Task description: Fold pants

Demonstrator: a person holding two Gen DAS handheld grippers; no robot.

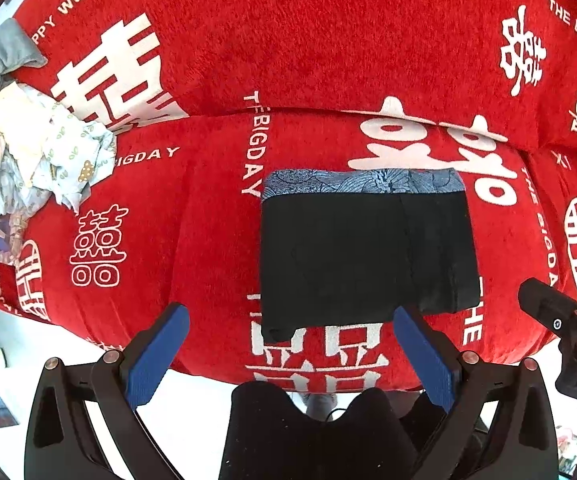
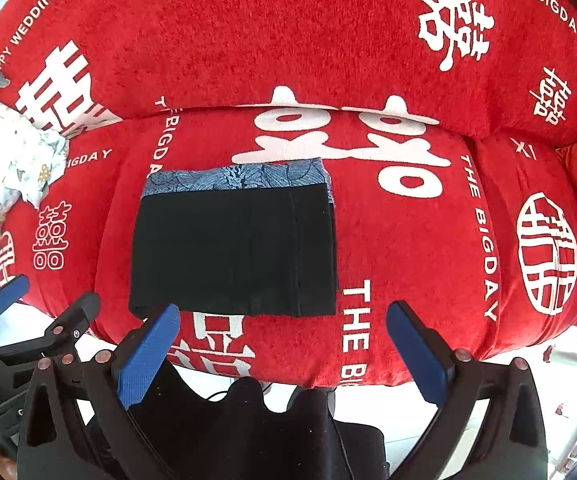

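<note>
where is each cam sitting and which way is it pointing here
Left wrist: rides the left claw, looks forward and down at the folded black pants on the red cover; its own open blue fingers show, and the right claw at the right edge.
Right wrist: rides the right claw, same aim from further right; own open fingers, left claw at left.
Shared: pants, cover, the clothes pile at left.
</note>
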